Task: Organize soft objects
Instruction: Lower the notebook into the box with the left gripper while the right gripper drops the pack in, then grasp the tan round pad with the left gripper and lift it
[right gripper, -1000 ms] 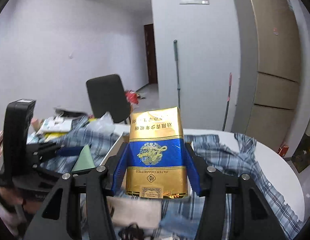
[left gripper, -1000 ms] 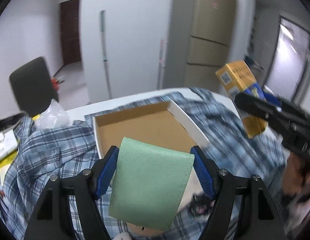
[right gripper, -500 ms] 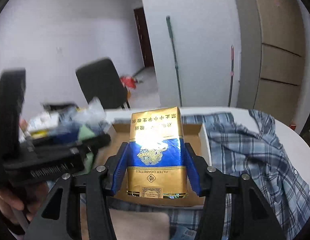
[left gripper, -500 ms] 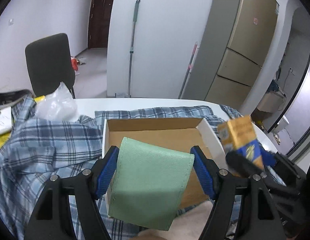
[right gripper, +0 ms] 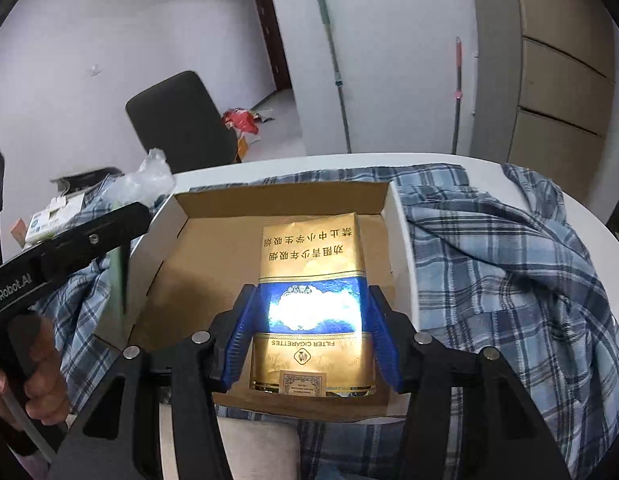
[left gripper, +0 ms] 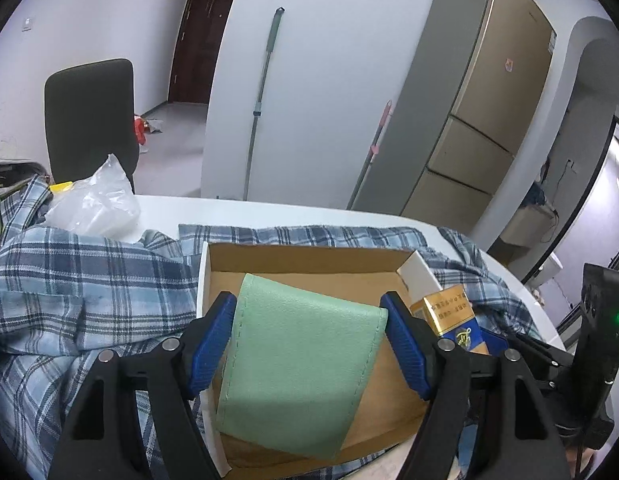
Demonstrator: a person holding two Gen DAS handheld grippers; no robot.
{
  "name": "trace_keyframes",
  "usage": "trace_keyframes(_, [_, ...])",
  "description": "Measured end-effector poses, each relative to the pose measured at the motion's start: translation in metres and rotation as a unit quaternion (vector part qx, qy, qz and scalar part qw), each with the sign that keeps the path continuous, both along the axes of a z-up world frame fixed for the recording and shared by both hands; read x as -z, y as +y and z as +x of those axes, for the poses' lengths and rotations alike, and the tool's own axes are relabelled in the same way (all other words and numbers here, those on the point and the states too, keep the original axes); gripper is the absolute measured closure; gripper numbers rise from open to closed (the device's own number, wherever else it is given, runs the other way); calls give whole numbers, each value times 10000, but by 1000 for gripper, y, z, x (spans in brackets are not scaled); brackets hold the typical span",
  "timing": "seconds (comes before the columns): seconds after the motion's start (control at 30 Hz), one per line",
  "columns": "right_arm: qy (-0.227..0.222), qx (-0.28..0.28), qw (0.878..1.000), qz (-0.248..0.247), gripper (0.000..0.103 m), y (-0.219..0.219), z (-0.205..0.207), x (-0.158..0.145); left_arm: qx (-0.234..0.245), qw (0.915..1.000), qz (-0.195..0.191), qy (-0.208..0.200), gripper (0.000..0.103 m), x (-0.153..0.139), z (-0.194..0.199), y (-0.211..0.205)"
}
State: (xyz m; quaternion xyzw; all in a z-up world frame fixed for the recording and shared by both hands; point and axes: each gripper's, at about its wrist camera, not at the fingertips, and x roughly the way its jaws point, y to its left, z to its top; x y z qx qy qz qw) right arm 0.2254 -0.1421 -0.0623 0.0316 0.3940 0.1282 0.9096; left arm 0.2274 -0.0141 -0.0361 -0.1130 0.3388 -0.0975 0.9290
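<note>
Left gripper [left gripper: 309, 344] clamps green pouch [left gripper: 297, 372]; right gripper [right gripper: 309, 336] clamps cigarette pack [right gripper: 313, 300]; risk: crowded cardboard box [right gripper: 181, 208], collision.

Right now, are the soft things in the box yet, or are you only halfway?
About halfway. Nothing lies in the cardboard box yet; its floor is bare. In hand: the left gripper is shut on the green pouch, and the right gripper is shut on the gold-and-blue pack, both held over the box. Left: release both inside. The plaid shirt is spread under the box.
</note>
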Motion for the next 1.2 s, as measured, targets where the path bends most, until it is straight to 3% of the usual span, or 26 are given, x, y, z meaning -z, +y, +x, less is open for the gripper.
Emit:
trace_keyframes(0.1, [10,-68,10000,-16,30,4,-1,2,54,10000,-7,16,17,2,-2,-1])
trace_keyframes(0.17, [-1,-51,10000,-11,30,5,-2,1,-21,9999,135,-3,17,1,-3,-2])
trace_keyframes(0.3, [-40,13,10000,-50,30,2,-4,-3,-111,9999,-23,54,17,1,-5,5])
trace_keyframes(0.43, [-142,109,9998,89,30,-7,-12,-20,-184,9997,120,-57,17,-14,-17,7])
trace_keyframes(0.63, [-442,32,9990,74,30,-9,-39,-54,-187,9977,558,-350,17,-49,-57,-1])
trace_keyframes(0.8, [-656,-222,9976,-92,30,-3,-76,-70,72,9964,709,-457,17,-63,-96,-7])
trace_keyframes(0.9, [-732,-329,9967,-100,30,-1,-97,-72,222,9975,564,-368,17,-60,-117,-6])
trace_keyframes(1.03, [-784,-434,9959,-133,30,0,-123,-65,207,9941,968,-441,17,-45,-145,-9])
trace_keyframes(1.2, [-978,-464,9933,-404,30,1,-143,-47,202,9966,751,-265,17,-21,-152,2])
